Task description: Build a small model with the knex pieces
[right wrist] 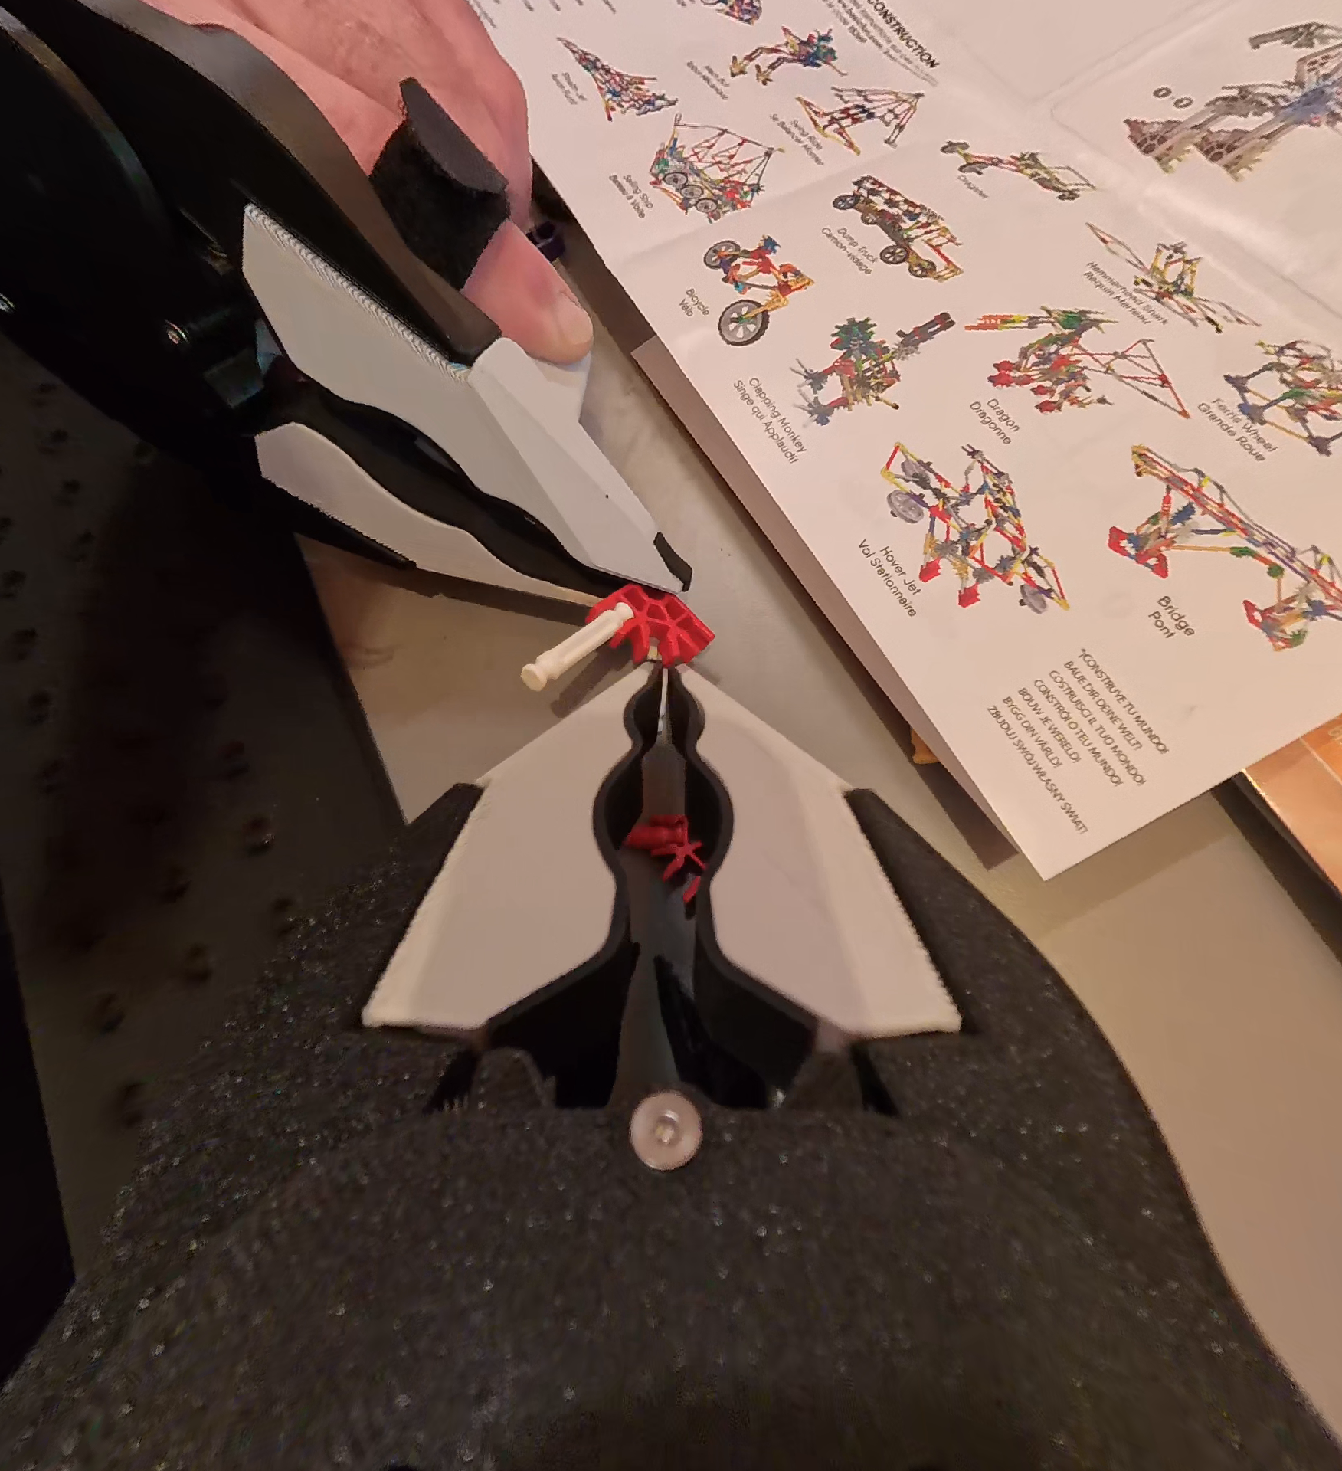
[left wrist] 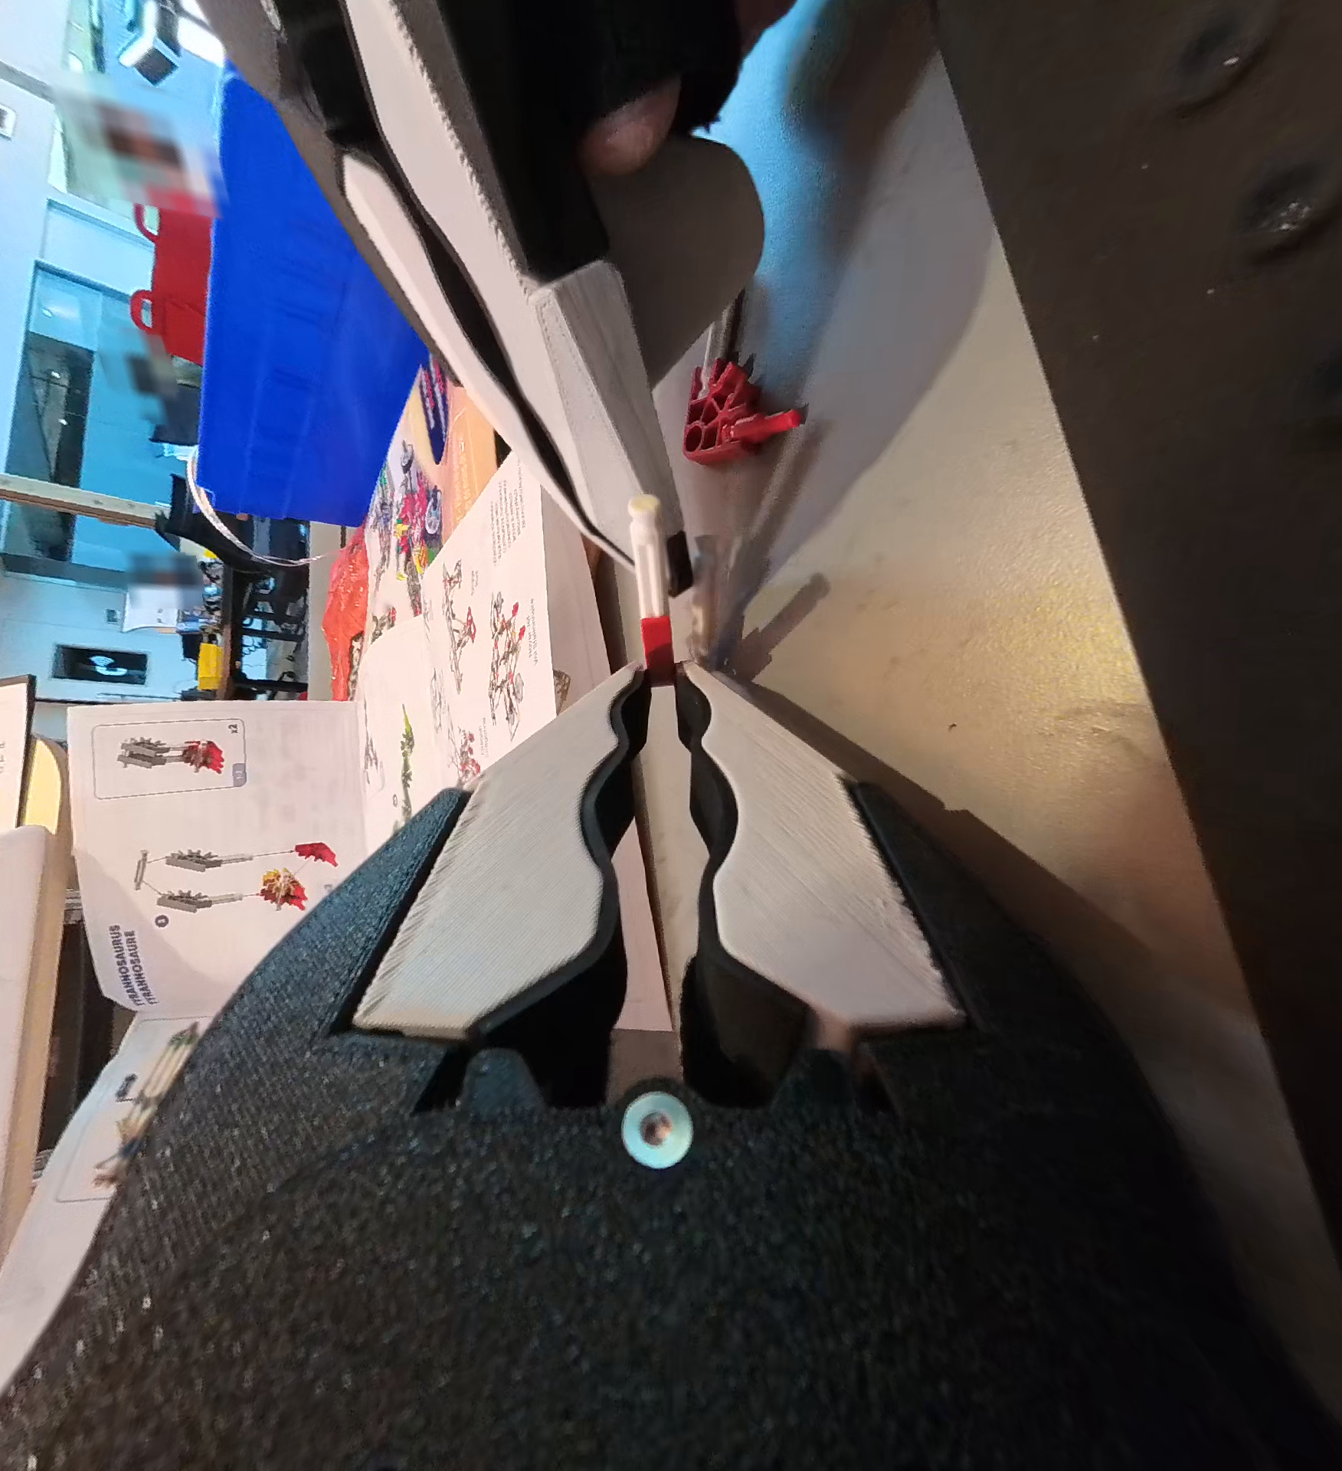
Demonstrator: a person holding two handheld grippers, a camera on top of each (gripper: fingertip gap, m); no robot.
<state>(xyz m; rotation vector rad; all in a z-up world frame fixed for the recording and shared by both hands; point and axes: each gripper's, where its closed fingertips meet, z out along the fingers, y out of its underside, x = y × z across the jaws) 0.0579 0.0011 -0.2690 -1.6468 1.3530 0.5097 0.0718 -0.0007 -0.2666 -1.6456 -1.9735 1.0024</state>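
Observation:
My left gripper (left wrist: 661, 669) is shut on a red fan-shaped connector (left wrist: 658, 641) with a white rod (left wrist: 644, 557) plugged into it. In the right wrist view the left gripper reaches in from the upper left and pinches the connector's (right wrist: 652, 625) top edge. The rod (right wrist: 572, 649) sticks out to the left. My right gripper (right wrist: 664, 673) is shut with its tips against the connector's lower edge. A thin white sliver (right wrist: 661, 704) shows between its pads, and I cannot tell what it is. The right gripper's tip (left wrist: 676, 557) shows beside the rod.
A second red connector (left wrist: 731, 414) lies on the grey table, also seen between my right fingers (right wrist: 668, 844). A folded instruction sheet (right wrist: 1050, 398) covers the right side. A blue bin (left wrist: 294, 358) stands behind. A dark perforated board (right wrist: 95, 557) borders the left. Only a small space, under 4 cm, lies between the two pairs of fingers.

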